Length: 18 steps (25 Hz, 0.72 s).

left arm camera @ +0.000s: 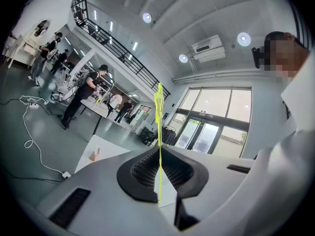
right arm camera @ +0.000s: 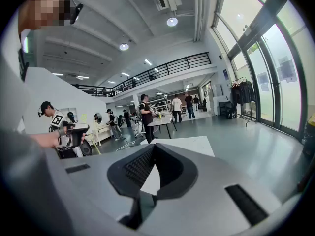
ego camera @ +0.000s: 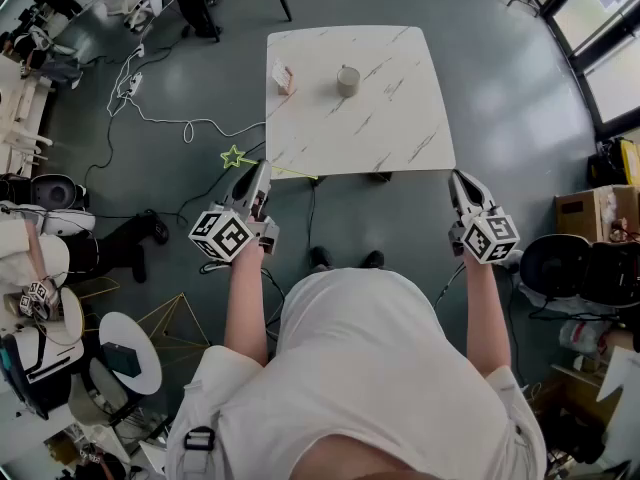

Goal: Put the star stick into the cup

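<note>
The star stick is a thin yellow-green rod with an outlined star (ego camera: 233, 156) at one end. My left gripper (ego camera: 262, 168) is shut on it just off the table's near left corner, with the star pointing left and the rod's other end reaching right under the table edge. In the left gripper view the stick (left arm camera: 159, 132) stands upright between the closed jaws of the left gripper (left arm camera: 160, 149). The cup (ego camera: 347, 80), small and pale, stands upright near the far middle of the white marble table (ego camera: 400, 118). My right gripper (ego camera: 456, 178) hovers off the near right corner, its jaws together and empty, as the right gripper view also shows for the right gripper (right arm camera: 155, 145).
A small pinkish box (ego camera: 283, 76) sits left of the cup, also seen as the box (left arm camera: 94, 155). White cables (ego camera: 150, 118) trail over the grey floor to the left. Cardboard boxes (ego camera: 590, 213) and dark gear stand at the right. Several people work at tables farther off.
</note>
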### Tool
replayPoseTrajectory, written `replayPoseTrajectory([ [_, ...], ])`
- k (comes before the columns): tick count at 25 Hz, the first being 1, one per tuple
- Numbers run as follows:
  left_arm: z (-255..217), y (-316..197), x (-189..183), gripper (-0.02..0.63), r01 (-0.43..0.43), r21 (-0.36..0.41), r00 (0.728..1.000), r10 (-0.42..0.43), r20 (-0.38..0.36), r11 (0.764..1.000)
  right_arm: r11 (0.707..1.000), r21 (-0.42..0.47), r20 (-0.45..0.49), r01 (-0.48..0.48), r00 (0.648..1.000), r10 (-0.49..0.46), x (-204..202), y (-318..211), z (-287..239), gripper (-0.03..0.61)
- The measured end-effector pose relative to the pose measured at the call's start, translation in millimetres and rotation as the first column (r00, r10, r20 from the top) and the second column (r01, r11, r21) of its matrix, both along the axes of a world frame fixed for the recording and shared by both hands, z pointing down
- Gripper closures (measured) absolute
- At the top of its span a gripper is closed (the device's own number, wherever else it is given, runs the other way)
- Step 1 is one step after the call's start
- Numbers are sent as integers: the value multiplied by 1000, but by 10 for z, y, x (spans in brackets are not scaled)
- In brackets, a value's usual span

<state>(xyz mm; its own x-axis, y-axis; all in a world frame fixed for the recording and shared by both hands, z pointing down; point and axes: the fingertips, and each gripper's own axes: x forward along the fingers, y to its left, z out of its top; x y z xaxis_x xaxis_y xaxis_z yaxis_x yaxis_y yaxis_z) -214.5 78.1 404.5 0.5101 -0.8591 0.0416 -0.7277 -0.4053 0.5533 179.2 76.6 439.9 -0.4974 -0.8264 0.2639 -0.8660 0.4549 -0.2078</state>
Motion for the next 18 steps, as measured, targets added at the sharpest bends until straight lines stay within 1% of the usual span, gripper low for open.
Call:
replayPoseTrajectory([
  [11,33,-3,-75,592,-10,-2,1000,10,-6,1000,1000,9,4,7,1000,-7,-148,-9,-63,554],
  [18,75,9,-180,592,-20,-9,1000,20,-9,1000,1000,-6,23,-7,1000,7,-254,18,-32,552],
])
